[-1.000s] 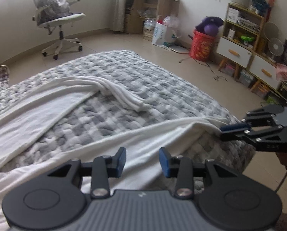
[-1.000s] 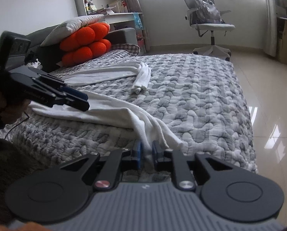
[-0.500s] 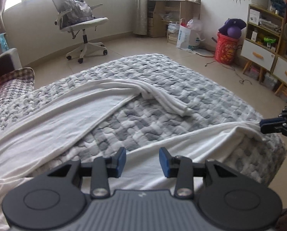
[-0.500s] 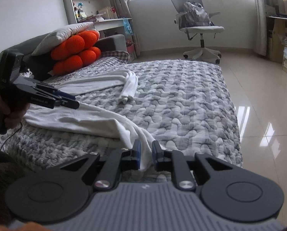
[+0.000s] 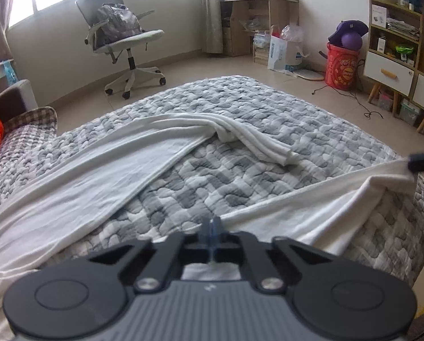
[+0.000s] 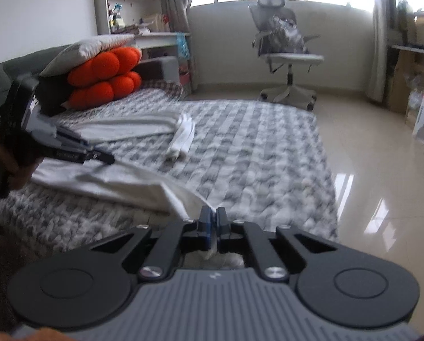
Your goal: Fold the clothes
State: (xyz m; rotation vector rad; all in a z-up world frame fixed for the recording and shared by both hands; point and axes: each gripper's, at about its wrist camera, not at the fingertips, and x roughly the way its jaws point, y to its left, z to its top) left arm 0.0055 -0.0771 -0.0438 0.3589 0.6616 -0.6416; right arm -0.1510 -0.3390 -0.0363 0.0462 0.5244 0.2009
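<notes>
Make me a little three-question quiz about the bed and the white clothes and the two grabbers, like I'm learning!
1. True or false: the left gripper is shut on the white cloth.
2. What is the right gripper pinching? A) the orange cushion B) the white cloth C) the office chair
3. Fill in the gap: the cloth lies on a grey and white ____ that covers the bed.

Key:
1. True. Its blue fingertips meet on the near edge of the cloth.
2. B. The cloth's corner runs between its closed fingers.
3. Blanket.
</notes>
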